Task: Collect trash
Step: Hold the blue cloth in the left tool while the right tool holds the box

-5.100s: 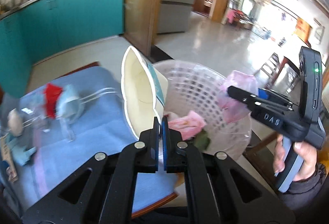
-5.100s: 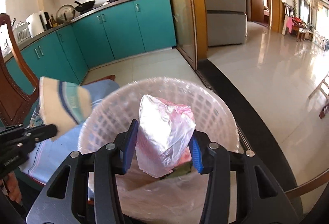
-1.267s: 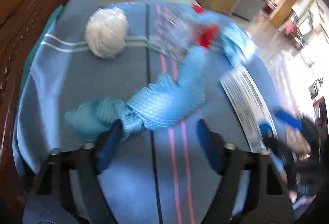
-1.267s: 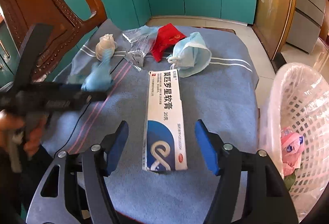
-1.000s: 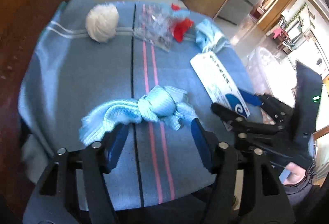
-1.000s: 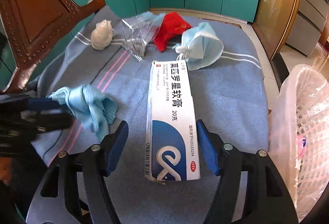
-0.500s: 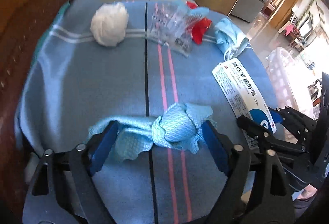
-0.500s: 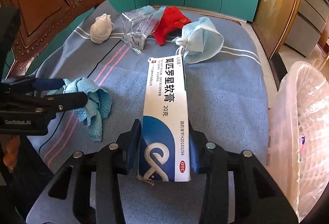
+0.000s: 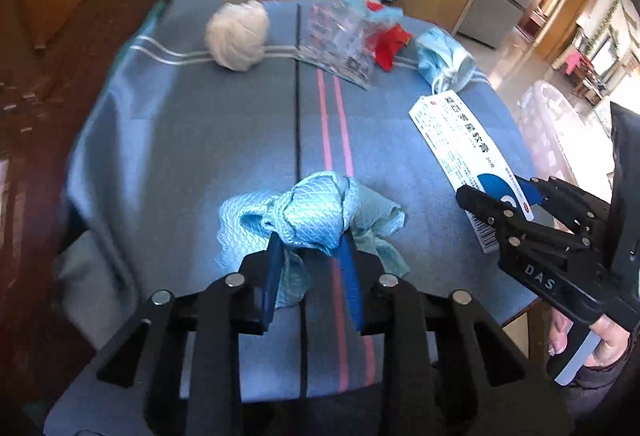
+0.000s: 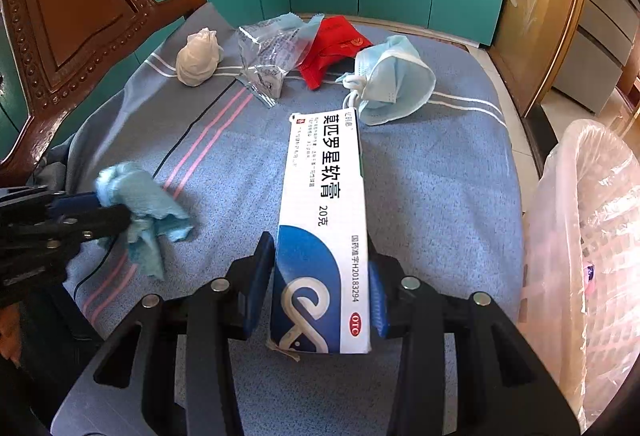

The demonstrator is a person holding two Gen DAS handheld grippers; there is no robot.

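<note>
Both jaws have just been closed: left gripper [image 9: 310, 242] on the blue cloth [image 9: 316, 210], right gripper [image 10: 322, 276] on the box [image 10: 324, 220]; four items are left outside the basket [image 10: 580, 236].

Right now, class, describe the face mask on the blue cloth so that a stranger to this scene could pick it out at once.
Start at the striped blue cloth on the table and follow the long white-and-blue box to its far end. Just beyond it, to the right, lies the face mask. It is pale blue, cupped, with white ear loops, unlike the red wrapper to its left.

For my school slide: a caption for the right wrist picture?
Right gripper clamps the ointment box beside the basket.
</note>
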